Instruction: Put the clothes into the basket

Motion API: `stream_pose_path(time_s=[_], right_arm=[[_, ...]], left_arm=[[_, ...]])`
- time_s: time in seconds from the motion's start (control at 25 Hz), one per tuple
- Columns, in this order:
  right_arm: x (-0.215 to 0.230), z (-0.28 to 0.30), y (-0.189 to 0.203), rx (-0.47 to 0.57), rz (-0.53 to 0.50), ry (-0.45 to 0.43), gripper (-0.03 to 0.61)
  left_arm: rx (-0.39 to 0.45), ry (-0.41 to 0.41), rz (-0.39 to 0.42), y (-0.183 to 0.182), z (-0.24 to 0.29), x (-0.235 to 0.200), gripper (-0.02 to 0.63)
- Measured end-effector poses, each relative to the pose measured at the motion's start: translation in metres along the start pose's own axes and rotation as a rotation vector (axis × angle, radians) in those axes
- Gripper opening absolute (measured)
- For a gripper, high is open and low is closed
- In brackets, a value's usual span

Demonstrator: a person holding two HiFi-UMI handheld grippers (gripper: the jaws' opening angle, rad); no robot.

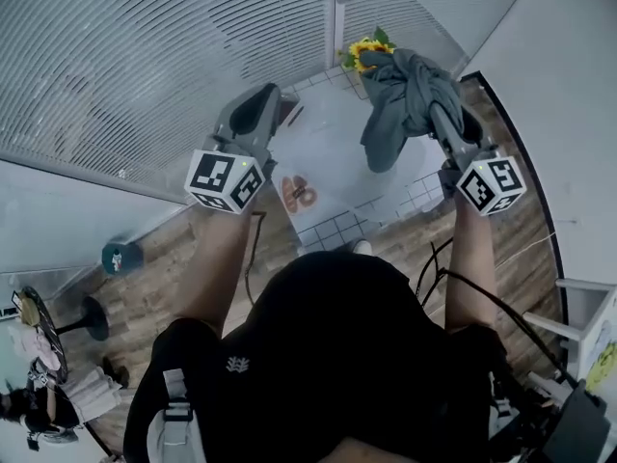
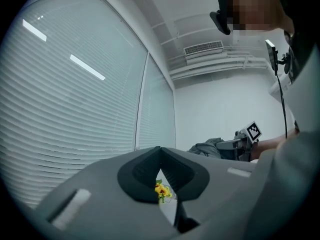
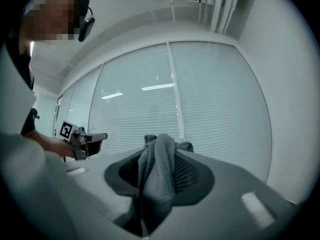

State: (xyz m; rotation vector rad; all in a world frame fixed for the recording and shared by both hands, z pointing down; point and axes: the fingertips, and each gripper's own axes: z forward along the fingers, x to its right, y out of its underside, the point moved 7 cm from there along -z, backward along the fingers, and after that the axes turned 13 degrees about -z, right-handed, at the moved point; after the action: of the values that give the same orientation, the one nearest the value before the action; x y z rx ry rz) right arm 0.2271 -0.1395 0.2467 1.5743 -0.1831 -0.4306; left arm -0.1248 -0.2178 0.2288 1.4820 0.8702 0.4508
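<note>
here, in the head view, the right gripper (image 1: pixel 429 104) pinches a bunched grey garment (image 1: pixel 395 95), which hangs from its jaws, close to the sunflowers (image 1: pixel 364 52). the left gripper (image 1: pixel 260 104) is well apart from it. in the left gripper view, the jaws of the left gripper (image 2: pixel 160 150) are pressed together at the tips, and the sunflowers (image 2: pixel 161 190) show through the gap under them. in the right gripper view, the right gripper (image 3: pixel 159 156) is closed on the grey garment (image 3: pixel 156 184), and the cloth hangs down between the jaws, in front of the window blinds (image 3: pixel 215 99).
</note>
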Motion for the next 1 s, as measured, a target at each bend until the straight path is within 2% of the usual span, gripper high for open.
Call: stream_pose_path(time_s=[0.32, 0.72, 1.0], right_arm=[[-0.029, 0.025, -0.019, 0.063, 0.025, -0.123, 0.133], [-0.057, 0.047, -0.001, 0.053, 0.042, -0.222, 0.133], [-0.068, 0.056, 0.018, 0.033, 0.07, -0.273, 0.133]], left_arm=[[0.006, -0.071, 0.01, -0.005, -0.031, -0.008, 0.006], [0.034, -0.13, -0.022, -0.01, -0.056, -0.016, 0.006], [0.0, -0.168, -0.033, 0.004, -0.063, -0.025, 0.006]])
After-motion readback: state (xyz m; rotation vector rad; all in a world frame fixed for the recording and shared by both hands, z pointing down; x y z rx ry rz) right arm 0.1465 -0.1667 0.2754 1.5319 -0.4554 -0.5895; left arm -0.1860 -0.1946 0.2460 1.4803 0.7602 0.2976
